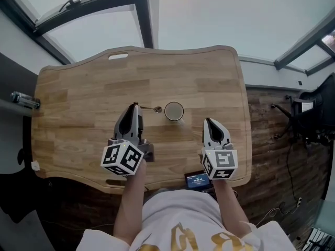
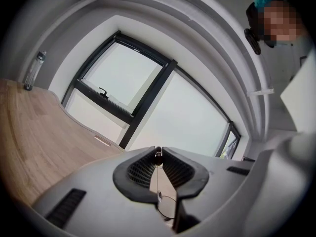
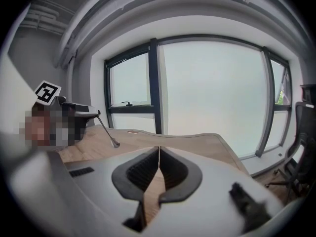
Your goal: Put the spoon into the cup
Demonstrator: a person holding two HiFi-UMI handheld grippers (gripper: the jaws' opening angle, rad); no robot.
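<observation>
Head view and both gripper views. A counter (image 1: 78, 103) of pale jointed wood planks is shown, with a wavy outline, rounded corners and a slot handle cut near its far edge. A small round cup (image 1: 174, 111) with a light rim and a dark interior is set upright near the counter's middle. The spoon (image 1: 151, 108), thin and metallic with a small oval bowl, is held by its handle end just left of the cup, the bowl end lying close beside the cup's rim. In the right gripper view the spoon (image 3: 106, 130) is seen sloping down from the jaws. The left gripper (image 1: 135, 107) is closed on the handle tip, which is pinched between the ribbed dark pads. The right gripper (image 1: 208, 121) is held to the right of the cup, its jaws pressed together with nothing between them. Large dark-framed windows (image 3: 212, 93) are seen beyond the counter, a dark plank floor (image 1: 267, 140) at the right, and a bottle (image 1: 23, 100) at the left edge.
</observation>
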